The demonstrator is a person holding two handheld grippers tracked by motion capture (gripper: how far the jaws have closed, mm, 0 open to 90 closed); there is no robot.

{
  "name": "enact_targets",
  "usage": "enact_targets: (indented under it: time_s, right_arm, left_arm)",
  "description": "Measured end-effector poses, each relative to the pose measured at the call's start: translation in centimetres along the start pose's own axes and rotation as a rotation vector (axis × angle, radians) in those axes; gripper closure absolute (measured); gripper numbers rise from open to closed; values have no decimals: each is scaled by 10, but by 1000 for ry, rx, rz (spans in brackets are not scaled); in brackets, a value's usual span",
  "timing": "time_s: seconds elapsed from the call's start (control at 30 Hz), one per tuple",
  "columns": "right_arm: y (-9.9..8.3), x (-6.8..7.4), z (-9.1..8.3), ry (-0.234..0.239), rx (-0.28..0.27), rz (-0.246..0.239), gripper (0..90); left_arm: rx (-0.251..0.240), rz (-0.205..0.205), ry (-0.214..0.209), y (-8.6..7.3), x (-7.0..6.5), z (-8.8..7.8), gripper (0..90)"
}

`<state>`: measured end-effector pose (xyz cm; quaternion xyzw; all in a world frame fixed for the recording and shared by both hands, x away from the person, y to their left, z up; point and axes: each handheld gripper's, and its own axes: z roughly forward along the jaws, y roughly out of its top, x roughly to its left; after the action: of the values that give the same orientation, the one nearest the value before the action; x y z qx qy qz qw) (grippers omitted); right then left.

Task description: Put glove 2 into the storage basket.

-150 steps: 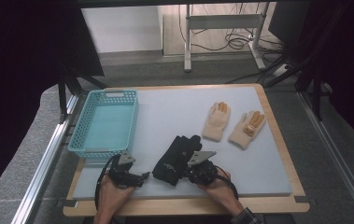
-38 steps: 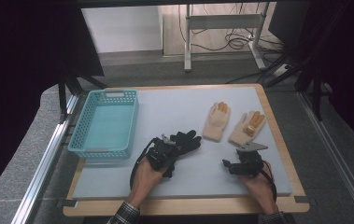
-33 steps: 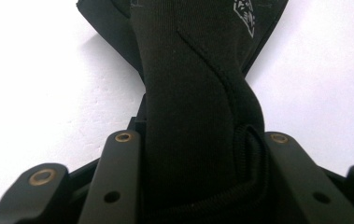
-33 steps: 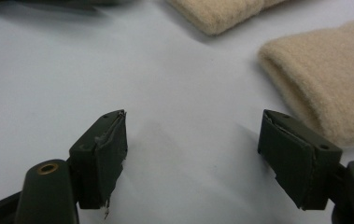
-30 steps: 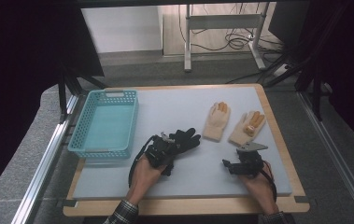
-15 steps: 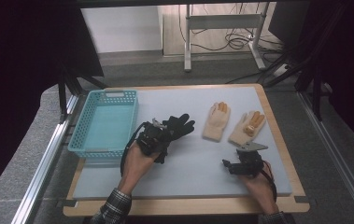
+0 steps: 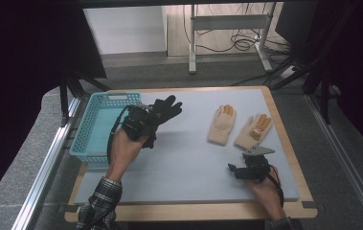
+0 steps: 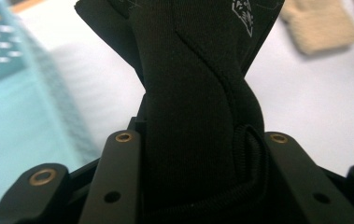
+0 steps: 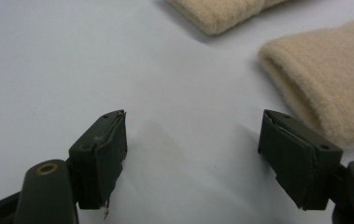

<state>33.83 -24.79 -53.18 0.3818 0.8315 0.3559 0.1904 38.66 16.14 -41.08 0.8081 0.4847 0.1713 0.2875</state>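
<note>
Basket [image 7: 97,127] at the table's [image 7: 184,163] left — 2 gloves [image 7: 221,124] lie right of it.

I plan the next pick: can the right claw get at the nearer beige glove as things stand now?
Probably yes. The right claw is open and holds nothing, and the beige glove lies just beyond it on the mat, with bare surface between.

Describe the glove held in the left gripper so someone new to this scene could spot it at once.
Start at the turquoise basket on the left of the table. Just beside its right rim, the left gripper holds a black glove above the surface. It is the only dark glove; the two beige gloves lie flat farther right.
</note>
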Motion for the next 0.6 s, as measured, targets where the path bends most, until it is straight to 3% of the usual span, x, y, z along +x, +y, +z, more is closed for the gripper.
enact_targets:
  time_s: [0.13, 0.2, 0.37, 0.6]
  right_arm:
    - [0, 0, 0, 0, 0, -1, 231]
    - [0, 0, 0, 0, 0, 0, 231]
    - [0, 0, 0, 0, 0, 0, 231]
    - [0, 0, 0, 0, 0, 0, 230]
  left_arm:
    - [-2, -48, 46, 2, 25, -9, 643]
    - [-3, -55, 54, 1, 29, -10, 642]
    - [11, -108, 109, -4, 57, -17, 641]
    - [31, -153, 157, -13, 84, -21, 640]
